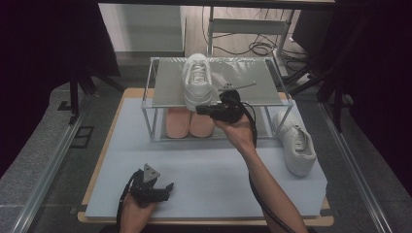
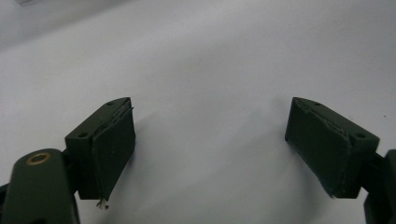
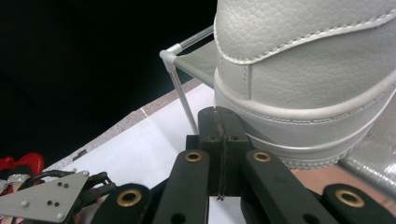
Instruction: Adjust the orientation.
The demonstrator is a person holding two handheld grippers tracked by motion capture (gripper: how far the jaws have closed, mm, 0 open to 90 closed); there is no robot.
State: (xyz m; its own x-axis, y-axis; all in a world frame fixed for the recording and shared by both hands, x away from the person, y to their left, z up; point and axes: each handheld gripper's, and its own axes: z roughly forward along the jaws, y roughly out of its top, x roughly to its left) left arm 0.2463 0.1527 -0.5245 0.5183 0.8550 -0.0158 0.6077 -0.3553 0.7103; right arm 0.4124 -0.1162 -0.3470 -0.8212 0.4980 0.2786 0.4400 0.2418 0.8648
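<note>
A white sneaker (image 1: 197, 80) stands on the top shelf of a metal-framed rack (image 1: 165, 87), its heel toward me. My right gripper (image 1: 200, 109) is at that heel. In the right gripper view its jaws (image 3: 219, 116) are pressed together with nothing between them, their tips against the sole edge of the sneaker (image 3: 308, 70). My left gripper (image 1: 167, 189) rests low near the table's front edge. Its jaws (image 2: 210, 154) stand wide open over bare white surface.
A second white sneaker (image 1: 295, 141) lies on the table to the right of the rack. A pair of pink shoes (image 1: 189, 124) sits on the rack's lower level. The white mat (image 1: 218, 170) lies in front of the rack. Cables lie on the floor behind.
</note>
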